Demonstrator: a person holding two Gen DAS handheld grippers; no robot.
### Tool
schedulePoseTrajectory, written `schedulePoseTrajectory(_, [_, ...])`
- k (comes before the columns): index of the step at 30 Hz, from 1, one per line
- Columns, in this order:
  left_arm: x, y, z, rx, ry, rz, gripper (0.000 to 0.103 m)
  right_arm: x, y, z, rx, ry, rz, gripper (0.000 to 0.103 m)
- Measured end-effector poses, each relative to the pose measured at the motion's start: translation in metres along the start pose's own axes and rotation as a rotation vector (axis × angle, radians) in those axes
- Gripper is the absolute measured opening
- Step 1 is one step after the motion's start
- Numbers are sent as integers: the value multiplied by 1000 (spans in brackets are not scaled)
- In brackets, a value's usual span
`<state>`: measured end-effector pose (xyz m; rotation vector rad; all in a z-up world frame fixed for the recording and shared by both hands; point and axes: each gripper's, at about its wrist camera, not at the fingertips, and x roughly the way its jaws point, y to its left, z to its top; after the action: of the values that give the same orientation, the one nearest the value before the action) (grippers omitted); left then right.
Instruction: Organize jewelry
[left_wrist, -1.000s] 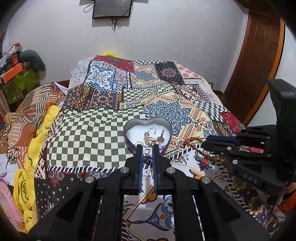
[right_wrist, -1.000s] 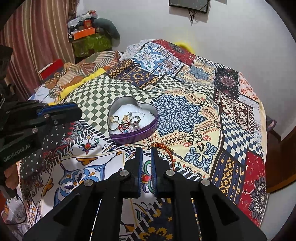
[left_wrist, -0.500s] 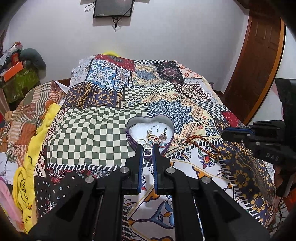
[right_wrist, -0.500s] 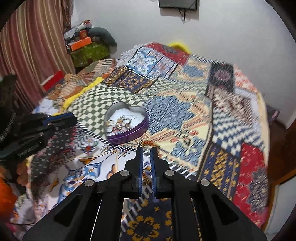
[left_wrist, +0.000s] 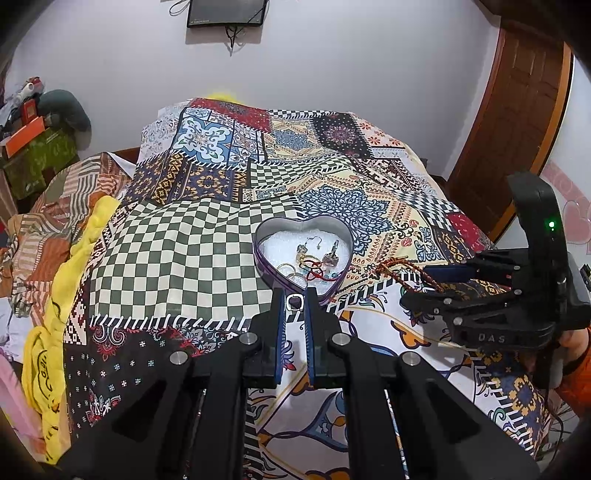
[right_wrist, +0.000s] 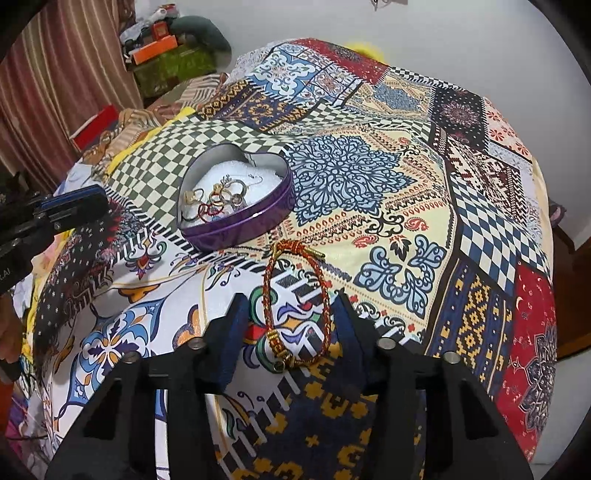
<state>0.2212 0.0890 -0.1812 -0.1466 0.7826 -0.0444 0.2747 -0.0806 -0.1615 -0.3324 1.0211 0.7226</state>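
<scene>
A purple heart-shaped tin (left_wrist: 271, 275) (right_wrist: 240, 225) sits on the patchwork bedspread and holds several rings and earrings (left_wrist: 314, 258) (right_wrist: 218, 199). My left gripper (left_wrist: 294, 302) is shut on a small silver ring (left_wrist: 294, 302), just short of the tin's near rim. A red-and-gold braided bracelet (right_wrist: 295, 306) (left_wrist: 402, 267) lies on the bedspread right of the tin. My right gripper (right_wrist: 288, 314) is open, its fingers on either side of the bracelet. It also shows in the left wrist view (left_wrist: 428, 284).
The bed's right edge (right_wrist: 546, 258) drops off toward a wooden door (left_wrist: 517, 110). Crumpled yellow and striped cloths (left_wrist: 66, 258) lie along the left. Boxes and clutter (right_wrist: 166, 51) stand in the far left corner.
My right gripper has opened and come down over the bracelet, which now lies between its fingers. My left gripper still holds the ring near the tin.
</scene>
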Motion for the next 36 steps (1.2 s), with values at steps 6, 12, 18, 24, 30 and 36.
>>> schedulePoseTrajectory(6, [-2, 0, -1, -5, -2, -2, 8, -1, 10, -3, -44, -4, -27, 8])
schedulePoseTrajectory(12, [-5, -2, -1, 0, -4, 0, 8, -7, 10, 0, -20, -27, -37, 6])
schedulePoseTrajectory(18, [-13, -3, 0, 6, -15, 7, 8, -25, 14, 5, -22, -76, -51, 6])
schedulePoseTrajectory(24, [-18, -3, 9, 14, -38, 7, 8, -40, 18, 21, -12, -128, -32, 6])
schedulePoseTrajectory(30, [-2, -2, 26, 26, -32, 1, 8, -36, 21, 45, 7, -161, 4, 6])
schedulePoseTrajectory(36, [26, -4, 40, 40, -11, -3, 8, -18, 20, 63, 17, -151, 25, 6])
